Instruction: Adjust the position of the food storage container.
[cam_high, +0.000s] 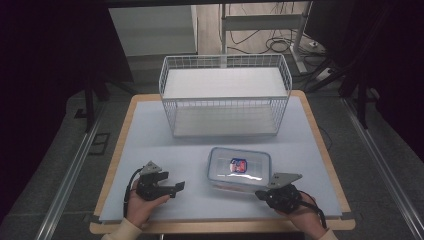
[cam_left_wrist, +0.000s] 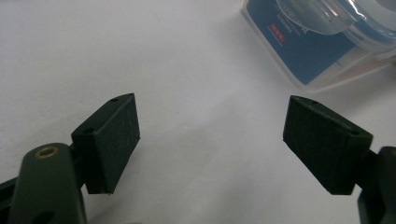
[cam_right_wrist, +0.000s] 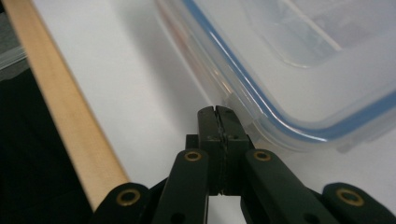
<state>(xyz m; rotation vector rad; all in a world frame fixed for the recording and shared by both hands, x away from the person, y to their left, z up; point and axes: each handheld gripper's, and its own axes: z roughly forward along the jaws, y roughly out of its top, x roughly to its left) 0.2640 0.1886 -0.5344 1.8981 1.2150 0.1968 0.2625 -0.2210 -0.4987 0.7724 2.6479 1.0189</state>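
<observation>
A clear plastic container (cam_high: 239, 169) with a blue-sealed lid lies on the white table cover, something red and blue inside it. My right gripper (cam_high: 260, 193) sits at its front right corner. In the right gripper view its jaws are pressed together with nothing between them (cam_right_wrist: 217, 113), their tips right at a latch tab on the container's edge (cam_right_wrist: 299, 79). My left gripper (cam_high: 176, 190) rests left of the container, pointing toward it. Its pads (cam_left_wrist: 116, 135) stand wide apart over bare table, gripper open (cam_left_wrist: 210, 126), and the container (cam_left_wrist: 317, 46) lies beyond them at the upper right.
A white wire basket (cam_high: 225, 95) stands at the back of the table, behind the container. The table's wooden rim (cam_right_wrist: 60, 107) runs close by the right gripper, and a person's hands hold both grippers near the front edge (cam_high: 220, 226).
</observation>
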